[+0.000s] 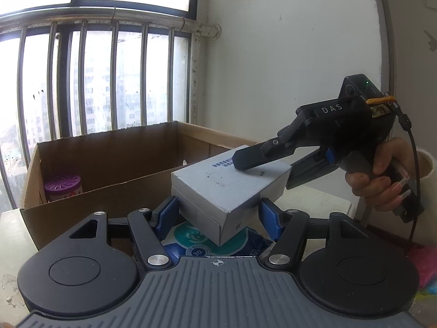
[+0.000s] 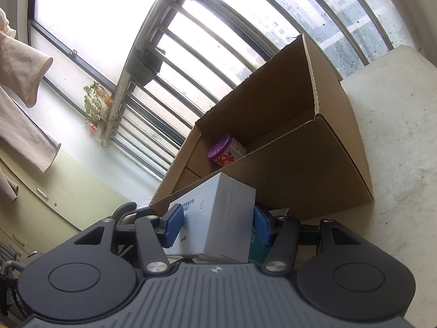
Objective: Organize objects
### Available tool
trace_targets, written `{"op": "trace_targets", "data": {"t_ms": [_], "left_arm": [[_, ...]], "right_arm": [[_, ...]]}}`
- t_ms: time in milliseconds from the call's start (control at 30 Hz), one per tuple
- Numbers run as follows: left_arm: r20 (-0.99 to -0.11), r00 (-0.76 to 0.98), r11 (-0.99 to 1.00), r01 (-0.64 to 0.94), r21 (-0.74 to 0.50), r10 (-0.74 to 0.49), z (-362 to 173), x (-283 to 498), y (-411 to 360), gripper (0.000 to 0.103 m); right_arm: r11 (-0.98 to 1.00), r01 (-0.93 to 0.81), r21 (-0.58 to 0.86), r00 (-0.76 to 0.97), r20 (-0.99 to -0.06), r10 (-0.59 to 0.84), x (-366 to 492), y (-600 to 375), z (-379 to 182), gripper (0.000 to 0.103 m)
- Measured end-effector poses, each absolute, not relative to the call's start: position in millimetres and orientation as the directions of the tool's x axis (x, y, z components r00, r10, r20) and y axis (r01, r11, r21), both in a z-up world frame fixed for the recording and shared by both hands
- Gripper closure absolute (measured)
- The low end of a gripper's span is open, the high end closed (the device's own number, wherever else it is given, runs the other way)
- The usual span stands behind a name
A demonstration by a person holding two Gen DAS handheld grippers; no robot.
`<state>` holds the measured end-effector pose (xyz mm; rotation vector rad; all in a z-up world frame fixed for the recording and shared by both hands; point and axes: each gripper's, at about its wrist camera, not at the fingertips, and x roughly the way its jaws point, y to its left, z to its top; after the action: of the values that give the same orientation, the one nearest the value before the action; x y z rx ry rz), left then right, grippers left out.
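A grey-white carton (image 1: pixel 229 186) is held tilted in front of an open cardboard box (image 1: pixel 114 153). My right gripper (image 2: pixel 217 224) is shut on the carton (image 2: pixel 218 218), one blue pad on each broad face; it shows in the left wrist view (image 1: pixel 262 164) clamping from the right. My left gripper (image 1: pixel 218 216) is open, its blue pads (image 1: pixel 166 216) on either side of the carton's lower corner, not pressing it. A purple-lidded jar (image 1: pixel 63 187) stands inside the cardboard box (image 2: pixel 286 147); it also shows in the right wrist view (image 2: pixel 225 151).
A blue and teal packet (image 1: pixel 215 246) lies on the table under the carton. The white tabletop (image 2: pixel 396 136) extends to the right of the cardboard box. A barred window (image 1: pixel 95 82) stands behind the box. A white wall (image 1: pixel 286 68) is at the right.
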<state>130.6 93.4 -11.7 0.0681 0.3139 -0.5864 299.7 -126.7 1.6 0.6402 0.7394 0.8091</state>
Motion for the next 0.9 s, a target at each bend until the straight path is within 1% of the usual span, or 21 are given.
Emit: {"op": "trace_targets", "data": {"t_ms": [167,300,333,367,400,433,467,533,633,700,900], "left_arm": [[-0.288,0.798,0.833,0.553,0.000,-0.529,0.4,123.3,93.4,0.039],[-0.290,0.793,0.827,0.562,0.010,-0.535,9.4,121.9,95.1,0.040],[-0.290,0.787,0.821,0.571,0.007,-0.544,11.4,122.3,94.9,0.041],[-0.287,0.783,0.814,0.581,0.021,-0.552,15.3,121.7,92.2,0.042],[-0.286,0.784,0.807,0.588,0.056,-0.551,20.1,121.6,87.3,0.043],[-0.297,0.789,0.808,0.583,0.085,-0.538,24.6,124.0,82.2,0.045],[-0.306,0.795,0.813,0.574,0.098,-0.524,27.1,127.7,79.8,0.045],[-0.326,0.801,0.828,0.554,0.086,-0.503,27.1,139.6,82.7,0.047],[-0.331,0.794,0.832,0.553,0.045,-0.509,19.0,151.0,93.3,0.051],[-0.330,0.798,0.837,0.546,0.038,-0.505,14.8,153.1,97.2,0.053],[-0.320,0.816,0.859,0.512,0.014,-0.481,22.0,162.4,109.4,0.053]], "right_arm": [[0.535,-0.430,0.727,0.482,-0.315,0.817,294.1,-123.3,19.3,0.044],[0.503,-0.458,0.733,0.465,-0.285,0.838,293.5,-118.9,34.2,0.045],[0.466,-0.466,0.752,0.434,-0.264,0.861,295.7,-115.0,37.7,0.048],[0.452,-0.476,0.755,0.412,-0.263,0.872,297.4,-108.4,42.6,0.050],[0.465,-0.486,0.740,0.405,-0.281,0.870,298.0,-100.8,47.9,0.056],[0.499,-0.510,0.700,0.411,-0.311,0.857,298.5,-89.4,55.9,0.057],[0.511,-0.529,0.677,0.412,-0.321,0.852,299.7,-82.2,59.6,0.057],[0.528,-0.528,0.665,0.426,-0.331,0.842,306.3,-74.6,60.4,0.058],[0.510,-0.476,0.717,0.419,-0.325,0.848,324.2,-73.2,48.1,0.060],[0.510,-0.478,0.715,0.415,-0.327,0.849,329.7,-70.0,44.6,0.062],[0.488,-0.480,0.729,0.379,-0.329,0.865,350.8,-56.4,51.0,0.063]]}}
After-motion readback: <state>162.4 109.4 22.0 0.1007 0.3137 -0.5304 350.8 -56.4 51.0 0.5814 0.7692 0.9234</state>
